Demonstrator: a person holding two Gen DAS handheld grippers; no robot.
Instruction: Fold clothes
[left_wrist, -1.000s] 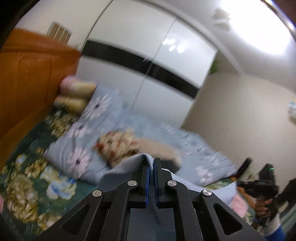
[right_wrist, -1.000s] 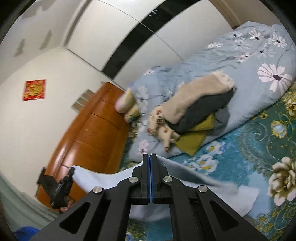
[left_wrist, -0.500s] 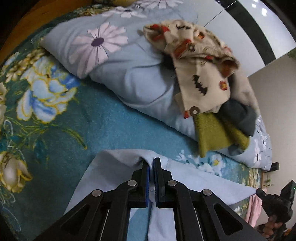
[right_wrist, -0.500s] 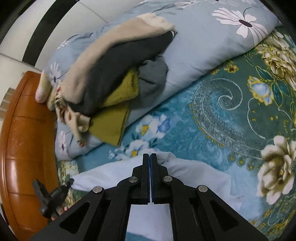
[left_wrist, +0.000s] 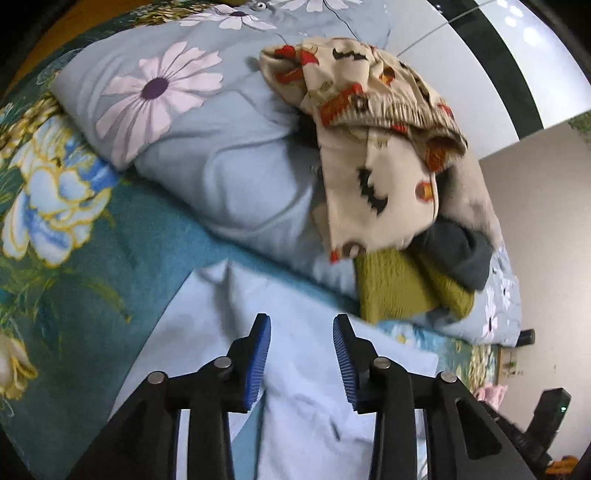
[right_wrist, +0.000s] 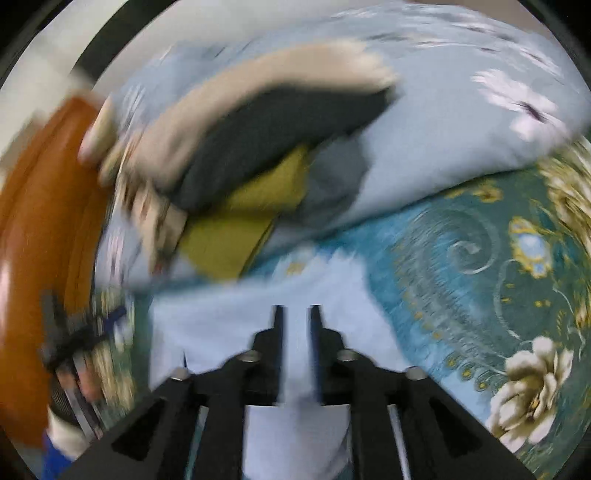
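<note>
On the bed, over the teal flowered bedspread (left_wrist: 92, 254), the pale blue garment (left_wrist: 310, 398) lies spread and mostly flat, with a soft ridge running up toward its far corner. Both grippers point down at it. The left gripper (left_wrist: 301, 354) is opening its jaws; the blue pads (left_wrist: 258, 365) stand clearly apart and the cloth lies under them, not pinched. The right gripper (right_wrist: 295, 347) is also opening, with a narrower gap, and the garment (right_wrist: 258, 321) shows through this gap without being pressed. My judgement is that the 2 grippers have laid a fold down and release it so that the cloth rests by its own weight — holding it longer would only drag the edge.

The left wrist view is sharp: it shows the pile of unfolded clothes (left_wrist: 384, 155) on the light blue quilt (left_wrist: 207, 147) just behind the garment, with a bat-printed piece on top and an olive one below. The right wrist view is blurred, but it alone shows the wooden headboard (right_wrist: 40, 258) and the open bedspread (right_wrist: 480, 266) beside the garment.
</note>
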